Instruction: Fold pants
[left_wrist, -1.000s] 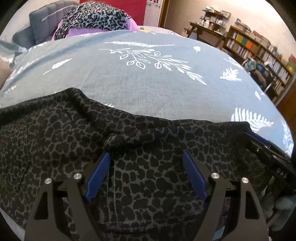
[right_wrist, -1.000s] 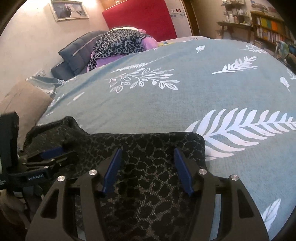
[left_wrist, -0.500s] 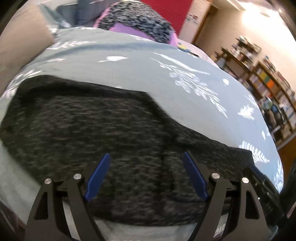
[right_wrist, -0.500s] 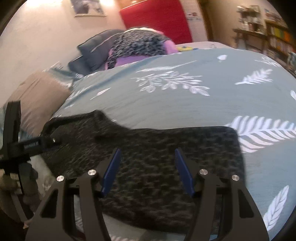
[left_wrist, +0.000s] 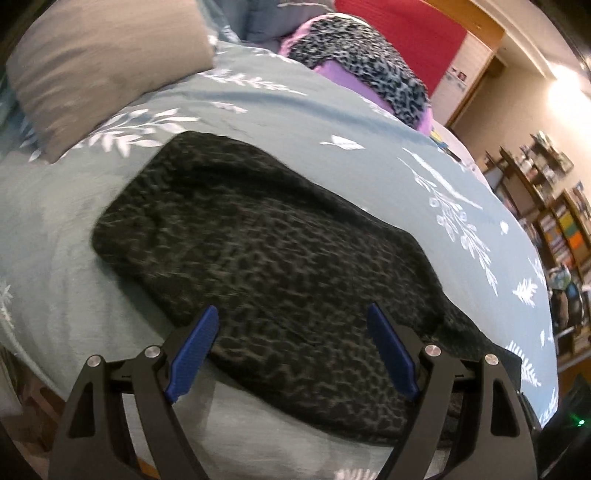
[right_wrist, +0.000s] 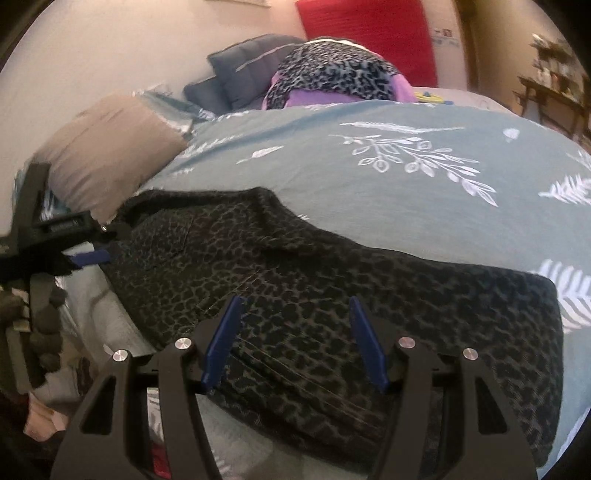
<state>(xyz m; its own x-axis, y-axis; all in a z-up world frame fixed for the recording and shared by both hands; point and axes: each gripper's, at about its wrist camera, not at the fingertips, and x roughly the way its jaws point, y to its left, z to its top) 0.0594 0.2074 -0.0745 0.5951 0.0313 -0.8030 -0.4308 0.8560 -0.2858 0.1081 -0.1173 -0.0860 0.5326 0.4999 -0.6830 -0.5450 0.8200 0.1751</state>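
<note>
Dark leopard-print pants (left_wrist: 280, 258) lie flat on the grey-blue leaf-print bedspread (left_wrist: 332, 122), stretched from upper left to lower right in the left wrist view. My left gripper (left_wrist: 292, 309) hovers over their near edge, jaws wide, open, nothing pinched. In the right wrist view the pants (right_wrist: 351, 288) run across the middle, and my right gripper (right_wrist: 295, 301) is open above them with only cloth behind its blue pads. The left gripper (right_wrist: 105, 242) shows at the left edge, close to the pants' left end, held in a gloved hand (right_wrist: 40, 332).
A tan pillow (left_wrist: 103, 66) lies at the bed's upper left. A heap of leopard and purple cloth (right_wrist: 332, 77) and grey cushions (right_wrist: 251, 70) sit at the far end. Bookshelves (left_wrist: 561, 229) stand to the right. The bed's near edge runs below the grippers.
Both grippers have drawn back from the pants, and the left one swung left and rolled. Much more of the pants shows now, lying flat, and the tan pillow has come into view.
</note>
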